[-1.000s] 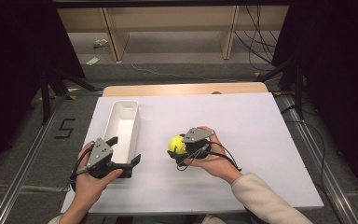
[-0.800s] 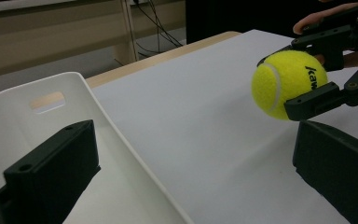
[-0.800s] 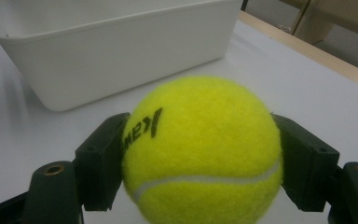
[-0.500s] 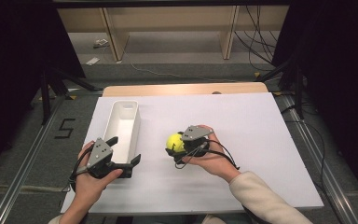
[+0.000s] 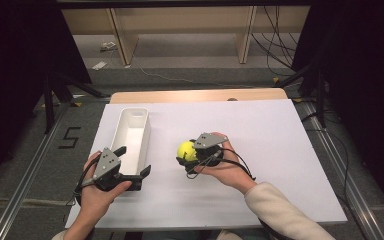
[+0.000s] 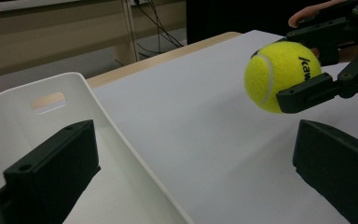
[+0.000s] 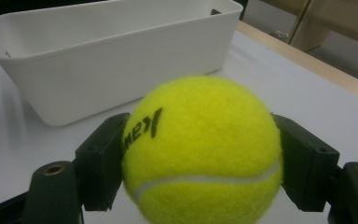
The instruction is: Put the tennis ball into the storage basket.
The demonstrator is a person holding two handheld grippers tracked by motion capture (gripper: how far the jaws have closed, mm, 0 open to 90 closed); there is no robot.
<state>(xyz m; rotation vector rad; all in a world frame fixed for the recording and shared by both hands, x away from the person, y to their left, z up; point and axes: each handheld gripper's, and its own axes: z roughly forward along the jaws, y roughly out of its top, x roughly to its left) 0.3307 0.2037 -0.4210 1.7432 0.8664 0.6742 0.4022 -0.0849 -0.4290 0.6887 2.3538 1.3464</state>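
a yellow ball (image 5: 185, 150) is seen pinched between the jaws of the right gripper (image 5: 190, 156) near the centre of the high view, held just above the white table (image 5: 280, 150). in the right gripper view the ball (image 7: 200, 149) is pressed from both sides by the black jaws, low in the frame, with the white bin (image 7: 112, 56) shown across the top. the left gripper (image 5: 132, 167) is held at lower left of the high view, its jaws spread around the near end of the bin (image 5: 130, 135). in the left gripper view one jaw is seen inside the bin (image 6: 32, 121), the other outside, and the ball (image 6: 279, 74) is seen at upper right.
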